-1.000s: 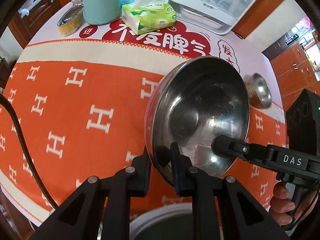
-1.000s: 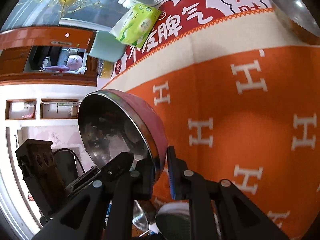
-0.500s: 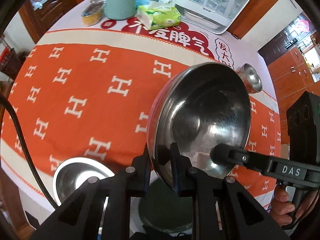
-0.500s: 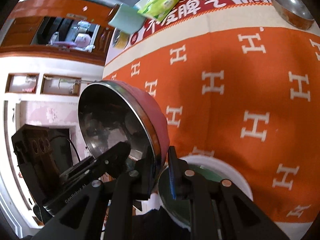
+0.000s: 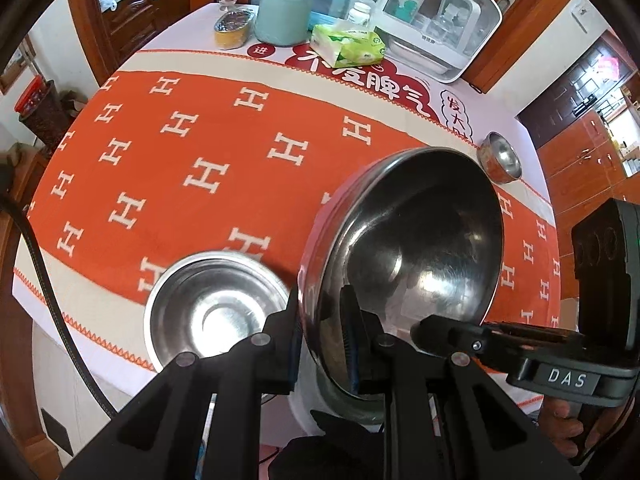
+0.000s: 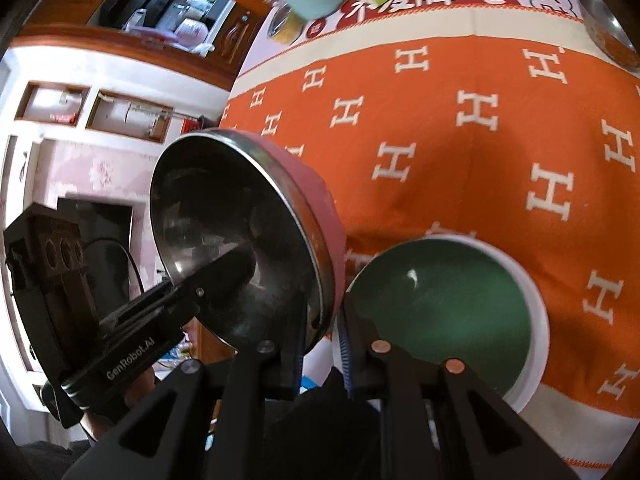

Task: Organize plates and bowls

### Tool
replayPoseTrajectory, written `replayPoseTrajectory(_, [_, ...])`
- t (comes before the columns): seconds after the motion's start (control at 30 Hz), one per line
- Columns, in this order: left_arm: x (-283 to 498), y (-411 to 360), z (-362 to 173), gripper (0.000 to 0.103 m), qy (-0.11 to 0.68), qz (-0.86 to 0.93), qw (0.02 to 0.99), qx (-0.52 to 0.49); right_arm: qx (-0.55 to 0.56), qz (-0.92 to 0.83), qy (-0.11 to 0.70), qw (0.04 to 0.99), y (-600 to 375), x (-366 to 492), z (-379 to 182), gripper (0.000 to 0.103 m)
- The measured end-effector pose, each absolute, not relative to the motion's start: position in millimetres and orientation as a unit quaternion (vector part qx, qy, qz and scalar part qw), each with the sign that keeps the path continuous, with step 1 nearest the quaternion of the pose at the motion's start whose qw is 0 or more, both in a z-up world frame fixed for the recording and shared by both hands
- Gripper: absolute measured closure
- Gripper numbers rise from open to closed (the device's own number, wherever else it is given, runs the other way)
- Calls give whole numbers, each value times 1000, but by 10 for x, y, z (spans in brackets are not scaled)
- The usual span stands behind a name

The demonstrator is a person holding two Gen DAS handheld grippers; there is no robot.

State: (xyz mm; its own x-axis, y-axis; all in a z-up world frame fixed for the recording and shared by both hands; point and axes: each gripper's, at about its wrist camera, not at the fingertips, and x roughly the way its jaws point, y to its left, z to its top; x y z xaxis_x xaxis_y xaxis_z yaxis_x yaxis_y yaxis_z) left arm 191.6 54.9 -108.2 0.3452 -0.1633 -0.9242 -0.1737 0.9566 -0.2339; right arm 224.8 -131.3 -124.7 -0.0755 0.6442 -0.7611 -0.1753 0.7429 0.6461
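Orange-clothed bench [image 5: 224,168]: carries all items. Large steel bowl, red outside [image 5: 408,256]: held tilted on edge above the bench's near side, both claws pinching its lower rim. Left claw [image 5: 320,340]: clenched on the rim. Right claw [image 6: 320,332]: likewise clenched on it. Green plate, white rim [image 6: 440,300]: just right of the held bowl, nearest the right claw. Empty steel bowl [image 5: 216,312]: just left, nearest the left claw. Small steel bowl [image 5: 500,158]: far right edge, well apart.
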Motion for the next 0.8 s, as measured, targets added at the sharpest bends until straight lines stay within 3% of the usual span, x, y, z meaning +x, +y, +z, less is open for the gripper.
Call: replayPoseTrajectory(0.8, [1165, 1327, -1226, 87, 598, -107, 791, -70, 163, 212, 637, 723, -481, 1115, -1143, 88])
